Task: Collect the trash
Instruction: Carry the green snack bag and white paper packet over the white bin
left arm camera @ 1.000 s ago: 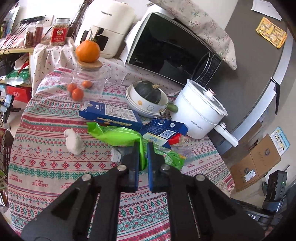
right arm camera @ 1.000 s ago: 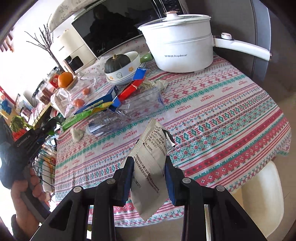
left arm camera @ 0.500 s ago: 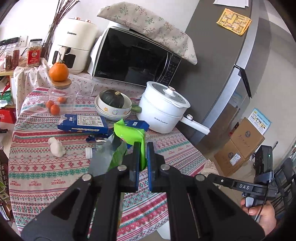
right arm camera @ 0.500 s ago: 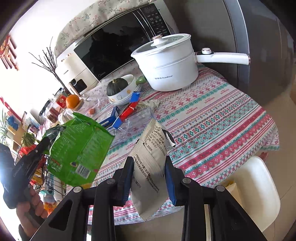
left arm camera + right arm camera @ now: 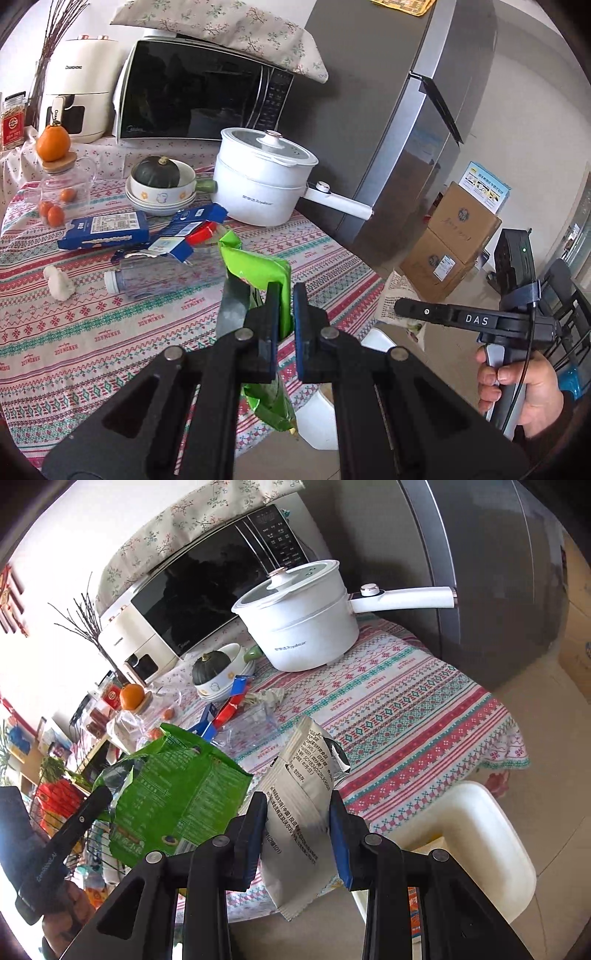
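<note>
My left gripper (image 5: 285, 299) is shut on a green snack bag (image 5: 255, 269) and holds it in the air off the table's near edge; the bag also shows in the right wrist view (image 5: 173, 794). My right gripper (image 5: 297, 808) is shut on a white printed wrapper (image 5: 299, 797) held above the white bin (image 5: 476, 834) beside the table. On the patterned tablecloth (image 5: 74, 332) lie an empty clear plastic bottle (image 5: 159, 273), blue cartons (image 5: 107, 229), a red wrapper (image 5: 201, 233) and a crumpled white tissue (image 5: 59, 282).
A white electric pot (image 5: 262, 184) with a long handle, a bowl with a dark squash (image 5: 159, 181), a jar topped by an orange (image 5: 55, 147), a microwave (image 5: 199, 99) and an air fryer (image 5: 81, 96) stand at the back. A grey fridge (image 5: 406, 110) and cardboard boxes (image 5: 454, 240) stand right.
My left gripper lifted the green bag off the table and drew it back toward the near edge. My right gripper, holding the wrapper, drew back and now sits over the white bin.
</note>
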